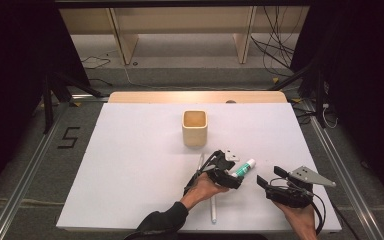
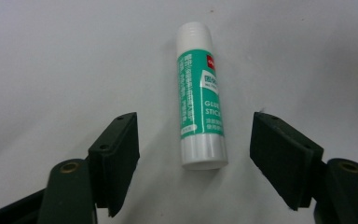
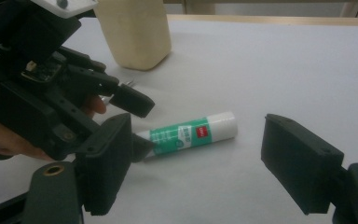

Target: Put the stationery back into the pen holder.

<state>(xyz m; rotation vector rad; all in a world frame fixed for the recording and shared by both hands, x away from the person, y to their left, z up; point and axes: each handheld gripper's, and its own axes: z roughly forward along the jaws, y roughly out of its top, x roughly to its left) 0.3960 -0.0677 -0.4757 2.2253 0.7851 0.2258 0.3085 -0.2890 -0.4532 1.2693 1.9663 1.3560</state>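
A green and white glue stick (image 1: 245, 167) lies flat on the white table (image 1: 130, 165), right of centre near the front. In the left gripper view the glue stick (image 2: 200, 93) points away, its base between the jaws. My left gripper (image 1: 234, 175) (image 2: 193, 122) is open and straddles that base without touching it. My right gripper (image 1: 271, 176) (image 3: 198, 125) is open a little to the right, off the stick. In its view, the glue stick (image 3: 191, 133) lies ahead with the left gripper (image 3: 137, 125) around its green end.
A cream square cup (image 1: 195, 127) (image 3: 135, 32) stands upright behind the grippers, mid-table. A white pen (image 1: 213, 205) lies near the front edge by the left hand, and a thin pale stick (image 1: 200, 162) lies just left of the left gripper.
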